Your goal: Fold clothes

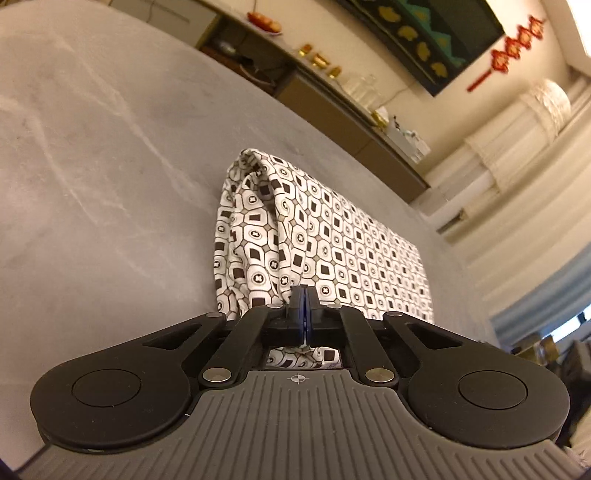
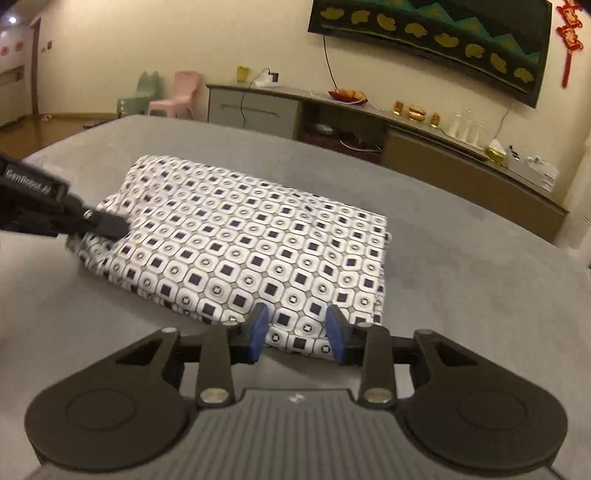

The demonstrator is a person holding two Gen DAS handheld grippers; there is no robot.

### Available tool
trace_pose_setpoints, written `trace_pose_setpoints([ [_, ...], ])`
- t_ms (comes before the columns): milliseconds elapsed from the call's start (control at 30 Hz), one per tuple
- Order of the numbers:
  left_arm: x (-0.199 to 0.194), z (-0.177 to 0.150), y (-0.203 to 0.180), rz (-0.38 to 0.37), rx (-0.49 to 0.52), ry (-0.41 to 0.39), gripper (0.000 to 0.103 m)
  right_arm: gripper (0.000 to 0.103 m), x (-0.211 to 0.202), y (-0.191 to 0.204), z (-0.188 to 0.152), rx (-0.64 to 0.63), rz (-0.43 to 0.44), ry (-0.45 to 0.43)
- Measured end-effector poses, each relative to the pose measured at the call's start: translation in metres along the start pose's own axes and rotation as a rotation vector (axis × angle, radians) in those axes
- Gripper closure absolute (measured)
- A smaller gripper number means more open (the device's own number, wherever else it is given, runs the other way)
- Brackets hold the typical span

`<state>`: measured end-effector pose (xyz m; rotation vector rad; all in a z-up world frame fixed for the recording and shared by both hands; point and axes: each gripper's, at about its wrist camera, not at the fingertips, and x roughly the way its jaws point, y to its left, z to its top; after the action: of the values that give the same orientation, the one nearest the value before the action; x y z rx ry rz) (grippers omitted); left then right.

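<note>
— What carries everything here?

— A broad grey, suede-like table point(image 2: 461, 266) that fills most of both views. Beyond its far edge, toward twelve o'clock in the right wrist view, a long low grey-and-brown sideboard point(image 2: 424, 144) runs along the cream wall, and a dark framed picture with gold shapes point(image 2: 443, 33) hangs above it.

— And the clothing?

— A folded white garment printed with dark squares and small rings point(image 2: 240, 243) lies flat on the table, in the middle of the right wrist view. Its near edge reaches down to six o'clock, right at the right gripper point(image 2: 297, 330).

— How do that gripper's fingers stand?

— Partly open. The blue pads point(image 2: 258, 328) stand on either side of the near hem with printed cloth showing between them, but they do not press on it.

— The left gripper?

— The left gripper point(image 1: 304, 314) has its fingers fully together — the pads meet with only a thin blue line between them. Cloth bunches up in loose folds from the fingertips toward twelve o'clock, and more cloth shows under the linkage, so a fold of the garment is pinched there. In the right wrist view the same black tool comes in from nine o'clock and meets the garment's left end, which is rumpled.
</note>
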<state>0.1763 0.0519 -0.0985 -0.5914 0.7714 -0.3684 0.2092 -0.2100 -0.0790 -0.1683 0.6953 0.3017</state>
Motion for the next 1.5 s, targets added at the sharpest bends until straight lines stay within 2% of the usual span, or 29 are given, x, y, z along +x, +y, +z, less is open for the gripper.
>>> trace_pose_setpoints([
  [100, -0.014, -0.009, -0.002, -0.011, 0.069, 0.0, 0.1, 0.067, -0.011, -0.033, -0.006, 0.14, 0.101, 0.028],
  [133, -0.02, -0.011, -0.005, -0.005, 0.082, -0.014, 0.094, 0.067, -0.016, -0.043, -0.007, 0.184, 0.103, 0.035],
  [167, -0.027, -0.011, -0.01, 0.001, 0.091, -0.038, 0.08, 0.065, -0.021, -0.052, -0.005, 0.231, 0.098, 0.034],
  [233, -0.037, -0.007, -0.02, 0.011, 0.117, -0.079, 0.067, 0.066, -0.028, -0.069, 0.001, 0.303, 0.099, 0.009],
  [300, -0.037, -0.002, -0.034, 0.035, 0.163, -0.094, 0.066, 0.066, -0.03, -0.075, 0.011, 0.321, 0.111, -0.048],
  [367, -0.026, 0.002, -0.038, 0.088, 0.194, -0.074, 0.068, 0.066, -0.019, -0.071, 0.018, 0.302, 0.135, -0.067],
  [500, 0.008, 0.003, -0.036, 0.201, 0.275, -0.031, 0.069, 0.067, 0.004, -0.052, 0.009, 0.254, 0.183, -0.009],
  [567, 0.017, 0.005, -0.031, 0.2, 0.3, -0.031, 0.067, 0.068, 0.007, -0.042, 0.006, 0.202, 0.142, 0.008],
  [700, 0.015, 0.015, -0.019, 0.171, 0.253, -0.019, 0.069, 0.068, -0.001, -0.037, 0.011, 0.208, 0.114, 0.033],
  [767, 0.005, 0.013, -0.015, 0.193, 0.266, -0.03, 0.062, 0.068, -0.007, -0.035, 0.007, 0.209, 0.098, 0.044],
  [833, -0.009, 0.011, -0.009, 0.23, 0.245, -0.063, 0.06, 0.067, -0.01, -0.033, 0.006, 0.227, 0.078, 0.051],
  [900, -0.026, 0.018, -0.005, 0.207, 0.205, -0.125, 0.062, 0.067, -0.007, -0.036, 0.009, 0.263, 0.058, 0.046],
  [1000, -0.035, 0.035, -0.016, 0.13, 0.199, -0.173, 0.06, 0.065, -0.018, -0.04, 0.012, 0.301, 0.051, -0.052],
  [1100, -0.006, 0.052, -0.029, 0.099, 0.267, -0.128, 0.059, 0.062, -0.02, -0.03, 0.013, 0.275, 0.079, -0.118],
  [1133, 0.006, 0.055, -0.029, 0.108, 0.276, -0.105, 0.06, 0.062, -0.017, -0.027, 0.011, 0.258, 0.092, -0.12],
  [1200, 0.028, 0.061, -0.015, 0.183, 0.245, -0.071, 0.063, 0.063, -0.005, -0.021, 0.006, 0.232, 0.1, -0.08],
  [1233, 0.038, 0.064, -0.007, 0.225, 0.225, -0.056, 0.059, 0.065, 0.002, -0.021, 0.002, 0.23, 0.095, -0.039],
  [1267, 0.041, 0.065, 0.001, 0.252, 0.201, -0.053, 0.051, 0.067, 0.008, -0.021, 0.0, 0.233, 0.087, -0.016],
  [1300, 0.037, 0.065, 0.006, 0.259, 0.176, -0.064, 0.053, 0.067, 0.007, -0.022, 0.0, 0.236, 0.083, -0.015],
  [1333, 0.027, 0.062, 0.007, 0.246, 0.161, -0.08, 0.057, 0.067, 0.001, -0.022, 0.001, 0.24, 0.078, -0.025],
  [1367, 0.014, 0.055, 0.003, 0.224, 0.169, -0.096, 0.058, 0.065, -0.006, -0.023, 0.004, 0.246, 0.072, -0.038],
  [1433, -0.011, 0.037, -0.01, 0.181, 0.211, -0.123, 0.054, 0.065, -0.016, -0.023, 0.007, 0.255, 0.074, -0.055],
  [1500, -0.023, 0.015, -0.023, 0.173, 0.266, -0.098, 0.049, 0.064, -0.019, -0.022, 0.007, 0.264, 0.104, -0.055],
])
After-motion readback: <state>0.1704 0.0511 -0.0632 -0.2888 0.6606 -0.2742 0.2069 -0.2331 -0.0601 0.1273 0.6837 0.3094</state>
